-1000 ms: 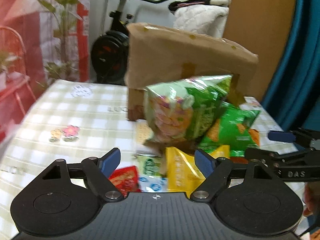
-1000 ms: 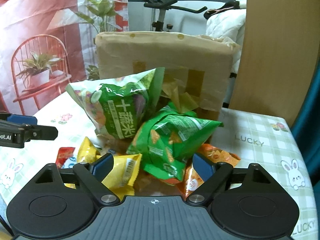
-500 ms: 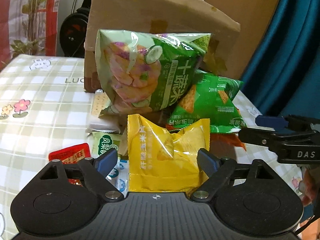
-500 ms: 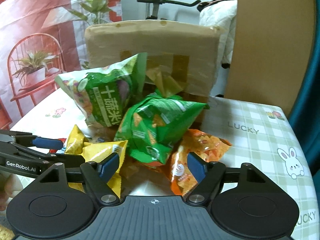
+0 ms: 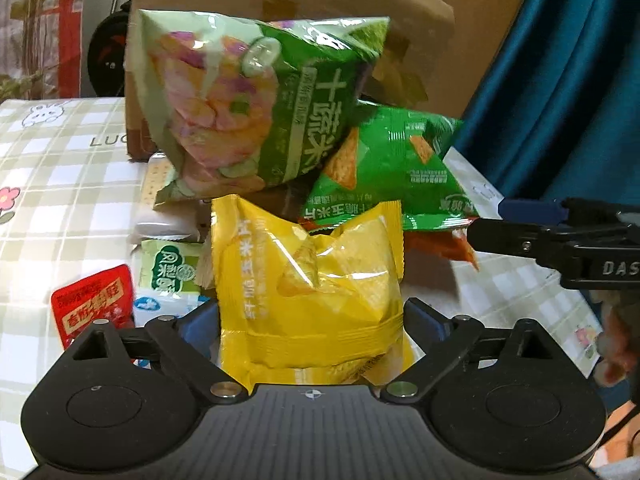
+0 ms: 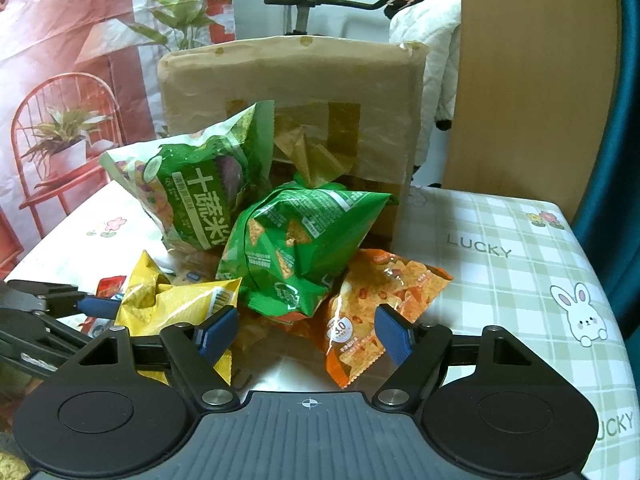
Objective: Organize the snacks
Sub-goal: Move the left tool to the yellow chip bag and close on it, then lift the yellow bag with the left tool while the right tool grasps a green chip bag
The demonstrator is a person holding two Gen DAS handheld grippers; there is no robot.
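Two blue-tipped grippers: left gripper point(image 5: 311, 318) straddles the crinkled yellow foil snack bag point(image 5: 308, 288), grip uncertain, while right gripper point(image 6: 307, 330) gapes empty near the checked "LUCKY" tablecloth point(image 6: 500, 248).

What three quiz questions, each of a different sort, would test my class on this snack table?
1. True or false: the left gripper has its jaws either side of the yellow bag.
2. What stands behind the big green bag? A) cardboard box B) basket C) bowl
3. Fill in: the bag just ahead of the right gripper is ____ in colour.

Key: 1 true; 2 A, the cardboard box; 3 orange, the orange bag.
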